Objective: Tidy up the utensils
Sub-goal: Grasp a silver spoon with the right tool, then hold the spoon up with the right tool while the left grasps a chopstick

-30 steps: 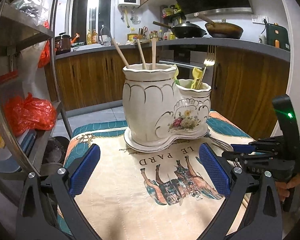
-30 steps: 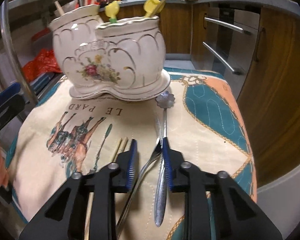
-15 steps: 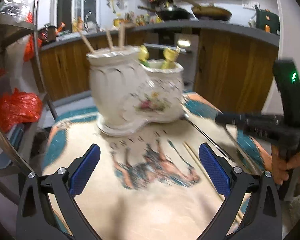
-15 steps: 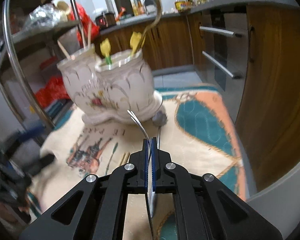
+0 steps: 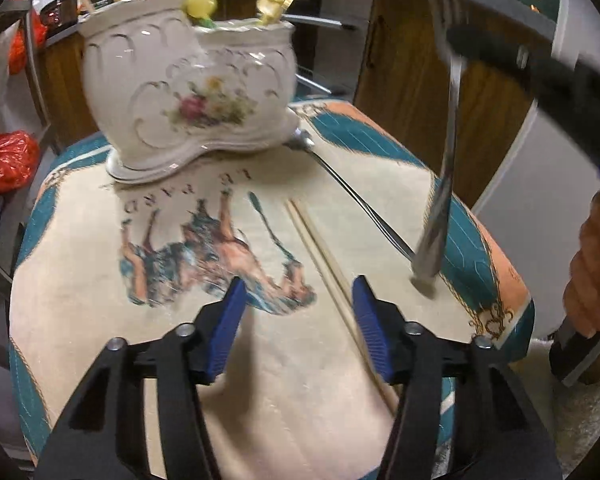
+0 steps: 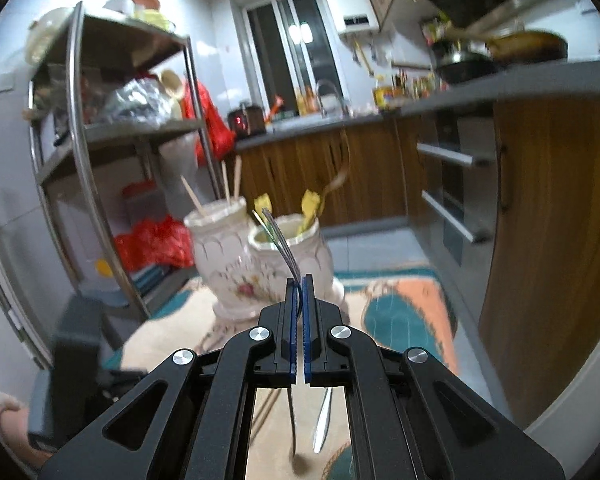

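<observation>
Fork [image 6: 285, 249]: thin steel, stiff, light and slick, so I judge a firm pinch at mid-handle holds it best. My right gripper [image 6: 299, 292] is clamped on it there, tines ahead and above my fingertips, toward the holder [image 6: 260, 264]. My left gripper [image 5: 296, 320] hangs open over the cloth [image 5: 80, 280], chopsticks [image 5: 332, 276] just inside its right finger. The cloth reads "LE PARD".

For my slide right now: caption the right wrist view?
Right gripper clamps a silver metal fork, aimed toward the white floral ceramic holder.

Glossy ceramic holder [image 5: 188, 92], shiny metal fork [image 5: 444, 184]
</observation>
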A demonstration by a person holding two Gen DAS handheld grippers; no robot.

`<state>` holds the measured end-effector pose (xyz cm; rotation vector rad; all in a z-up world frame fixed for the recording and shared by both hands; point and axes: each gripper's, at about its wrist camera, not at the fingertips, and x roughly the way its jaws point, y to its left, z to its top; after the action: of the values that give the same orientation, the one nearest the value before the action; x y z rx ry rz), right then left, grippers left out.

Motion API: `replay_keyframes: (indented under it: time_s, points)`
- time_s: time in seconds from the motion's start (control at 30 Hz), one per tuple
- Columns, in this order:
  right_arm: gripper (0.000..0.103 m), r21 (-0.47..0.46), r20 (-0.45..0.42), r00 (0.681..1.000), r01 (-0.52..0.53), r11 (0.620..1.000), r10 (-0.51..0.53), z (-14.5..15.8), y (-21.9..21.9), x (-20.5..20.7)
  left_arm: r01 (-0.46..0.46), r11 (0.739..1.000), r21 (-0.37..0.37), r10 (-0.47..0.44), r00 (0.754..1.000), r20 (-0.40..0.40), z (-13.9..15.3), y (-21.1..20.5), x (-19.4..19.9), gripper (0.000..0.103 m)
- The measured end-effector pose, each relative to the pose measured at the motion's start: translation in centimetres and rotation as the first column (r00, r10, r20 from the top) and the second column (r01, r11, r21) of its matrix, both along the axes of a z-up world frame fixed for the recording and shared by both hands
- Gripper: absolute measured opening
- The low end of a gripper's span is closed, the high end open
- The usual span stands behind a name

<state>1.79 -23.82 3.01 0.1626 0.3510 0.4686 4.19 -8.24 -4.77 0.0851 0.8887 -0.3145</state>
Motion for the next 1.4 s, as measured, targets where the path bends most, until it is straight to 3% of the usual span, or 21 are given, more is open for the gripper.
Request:
replay_keyframes:
  time_s: [0.07, 0.17, 0.3, 0.43, 0.53, 0.93, 1.07, 1.2, 1.4]
  points:
    - [0.003, 0.02, 0.046, 0.999, 0.006, 1.0, -0.007, 0.7, -0.3, -0.8, 0.007, 0.999, 0.04, -0.007, 1.0, -0.002, -0.4, -0.9, -0.2, 0.042]
    - [0.003, 0.032, 0.09, 0.996, 0.007, 0.999, -0.01, 1.3, -0.7, -1.5, -0.002, 0.999, 0.049, 0.002, 1.0, 0.0, -0.4, -1.2, -0.2, 0.037]
    - [0.003, 0.031, 0.095, 0.995, 0.011, 0.999, -0.014, 1.5, -0.8, -1.7, -0.003, 0.997, 0.075, 0.003, 1.0, -0.003, -0.2, -1.3, -0.1, 0.036]
    - [0.003, 0.035, 0.09, 0.996, 0.005, 0.999, -0.008, 1.4, -0.9, -1.7, 0.018, 0.988, 0.153, -0.019, 1.0, 0.008, -0.5, -2.9, 0.5, 0.033]
    - [0.003, 0.034, 0.093, 0.996, 0.003, 0.999, -0.006, 1.4, -1.0, -1.6, 0.034, 0.988, 0.152, -0.033, 0.999, -0.012, -0.3, -2.9, 1.0, 0.008]
    - [0.003, 0.055, 0.102, 0.995, -0.002, 0.998, -0.004, 1.5, -1.0, -2.0, 0.064, 0.985, 0.16, -0.053, 0.996, -0.071, 0.6, 0.5, -0.3, 0.005]
    - [0.003, 0.054, 0.107, 0.994, -0.009, 0.998, 0.003, 1.5, -0.7, -2.2, 0.068, 0.985, 0.158, -0.057, 0.996, -0.073, 0.3, 0.3, 0.3, 0.013]
    - [0.003, 0.043, 0.102, 0.995, -0.012, 0.999, 0.007, 1.4, -0.4, -2.1, 0.069, 0.986, 0.154, -0.06, 0.996, -0.066, 0.0, 0.1, 1.0, 0.013]
    - [0.003, 0.046, 0.109, 0.994, -0.01, 0.999, 0.005, 1.4, -0.2, -2.1, 0.088, 0.988, 0.128, -0.083, 0.996, -0.043, 0.0, 0.8, 1.6, 0.005]
